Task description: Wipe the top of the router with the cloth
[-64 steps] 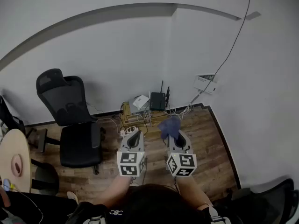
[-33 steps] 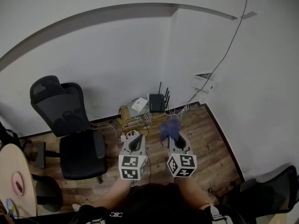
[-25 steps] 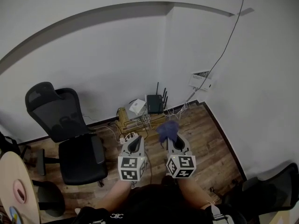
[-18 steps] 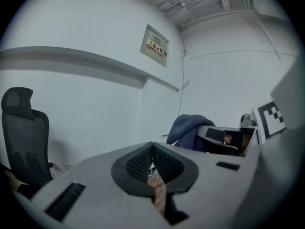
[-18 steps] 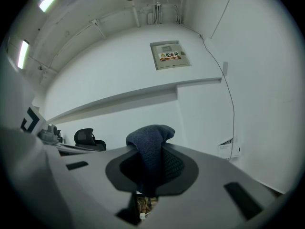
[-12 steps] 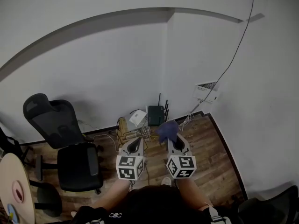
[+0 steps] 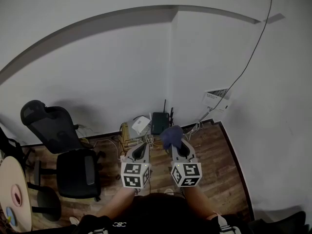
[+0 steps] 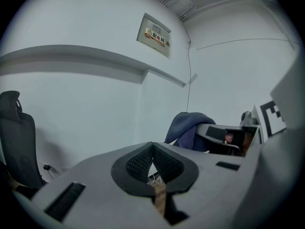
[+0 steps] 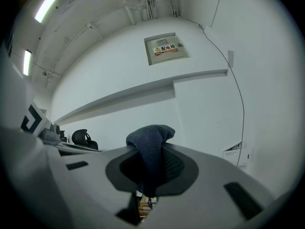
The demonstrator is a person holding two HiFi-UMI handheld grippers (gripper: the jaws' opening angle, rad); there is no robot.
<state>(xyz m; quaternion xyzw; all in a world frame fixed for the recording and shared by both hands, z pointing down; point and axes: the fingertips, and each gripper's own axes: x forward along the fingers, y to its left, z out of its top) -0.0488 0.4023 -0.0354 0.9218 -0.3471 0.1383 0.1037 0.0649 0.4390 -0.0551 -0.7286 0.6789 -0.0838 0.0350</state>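
A black router (image 7: pixel 159 123) with upright antennas stands on the floor in the wall corner, beside a white device (image 7: pixel 140 125). My right gripper (image 7: pixel 173 142) is shut on a dark blue cloth (image 7: pixel 171 135), which bunches out above the jaws just short of the router. In the right gripper view the cloth (image 9: pixel 150 143) fills the gap between the dark pads. My left gripper (image 7: pixel 144 145) is held level beside it, shut with nothing in it. Its pads (image 8: pixel 139 162) meet at the tip in the left gripper view, where the cloth (image 8: pixel 188 128) shows at the right.
A black office chair (image 7: pixel 63 152) stands to the left. A low wooden crate (image 7: pixel 127 134) with tangled cables sits left of the router. A white wall box (image 7: pixel 215 99) with a cable running upwards hangs on the right wall. A round table edge (image 7: pixel 12 189) shows at far left.
The grippers and the view have moved towards the corner, so the router now lies just beyond the cloth. The chair has slid left in view. Both grippers keep their state.
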